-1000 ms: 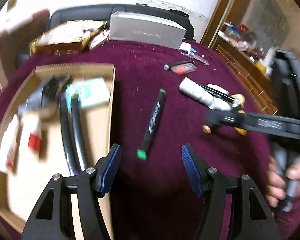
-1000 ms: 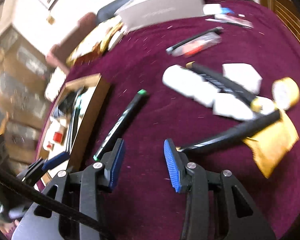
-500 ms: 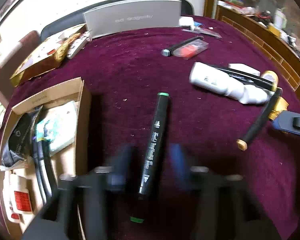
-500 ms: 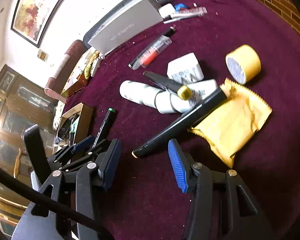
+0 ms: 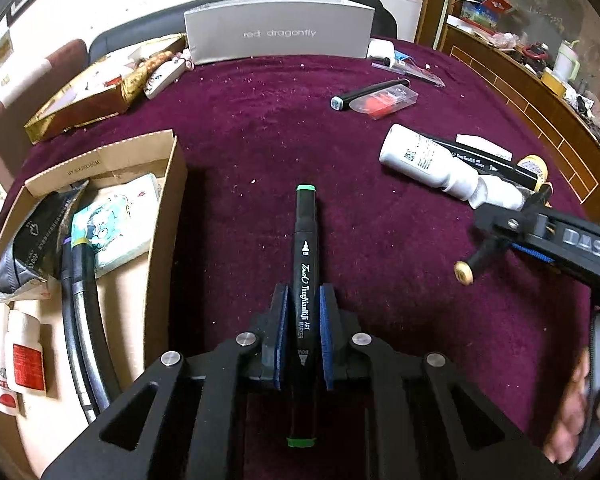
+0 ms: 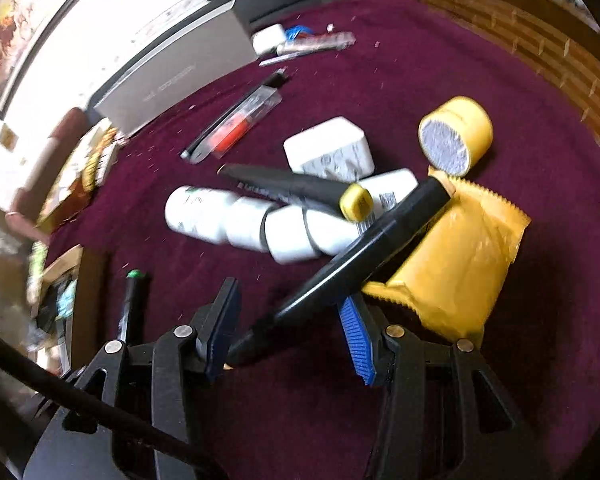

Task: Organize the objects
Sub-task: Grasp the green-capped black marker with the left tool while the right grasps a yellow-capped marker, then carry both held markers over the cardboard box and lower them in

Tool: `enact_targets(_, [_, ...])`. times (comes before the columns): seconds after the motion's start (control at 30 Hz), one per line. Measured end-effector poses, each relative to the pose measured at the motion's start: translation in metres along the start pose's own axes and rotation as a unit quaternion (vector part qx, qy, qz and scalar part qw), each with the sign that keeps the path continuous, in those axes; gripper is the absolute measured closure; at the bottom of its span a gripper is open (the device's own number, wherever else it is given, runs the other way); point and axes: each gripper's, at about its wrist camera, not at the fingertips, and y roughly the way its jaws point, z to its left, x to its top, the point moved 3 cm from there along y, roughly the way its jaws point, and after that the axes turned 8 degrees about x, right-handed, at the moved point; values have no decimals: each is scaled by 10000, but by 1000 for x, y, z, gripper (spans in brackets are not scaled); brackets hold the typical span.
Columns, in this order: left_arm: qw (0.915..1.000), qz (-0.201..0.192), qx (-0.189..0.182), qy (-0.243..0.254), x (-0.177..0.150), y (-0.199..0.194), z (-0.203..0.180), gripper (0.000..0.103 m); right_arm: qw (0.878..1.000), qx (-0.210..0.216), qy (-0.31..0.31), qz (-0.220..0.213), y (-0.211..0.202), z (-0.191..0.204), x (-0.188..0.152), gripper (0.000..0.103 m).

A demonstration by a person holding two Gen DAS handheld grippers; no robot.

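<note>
Through the left wrist camera, our left gripper (image 5: pixel 303 330) is clenched on the green-capped marker (image 5: pixel 305 264), which lies on the maroon cloth (image 5: pixel 260 136) just right of the cardboard box (image 5: pixel 162 216).

Through the right wrist camera, our right gripper (image 6: pixel 290 330) stands released, its pads either side of a black marker (image 6: pixel 364 248) that leans across the yellow pouch (image 6: pixel 460 256), far right of that box (image 6: pixel 66 264).

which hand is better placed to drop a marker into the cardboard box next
Left, probably. The left gripper is already shut on the green-capped marker, right beside the cardboard box. The right gripper only straddles a black marker, farther away.
</note>
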Motion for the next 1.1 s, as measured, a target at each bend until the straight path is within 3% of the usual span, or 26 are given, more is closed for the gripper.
enact_targets(0.1, [9998, -34, -173, -26, -4, -3, 3, 92, 9994, -289, -124, -148, 0, 2, -1, 67])
enact_targets(0.33, [9963, -114, -765, -371, -20, -27, 18, 92, 9975, 603, 354, 132, -18, -21, -12, 91])
enact_targets(0.5, [9923, -174, -1062, -611, -33, -48, 33, 92, 9862, 1388, 766, 483, -27, -32, -32, 91])
enact_targets(0.73, [9855, -424, -1259, -1060, -56, -84, 72, 92, 9810, 1742, 725, 450, -55, -28, -53, 90])
enact_targets(0.87, [9814, -474, -1288, -1342, -70, -97, 96, 92, 9666, 2338, 889, 550, -63, -21, -60, 90])
enact_targets(1.1, [9771, -557, -999, -1794, -89, -106, 146, 91, 9340, 3239, 1067, 1069, -53, 19, -70, 90])
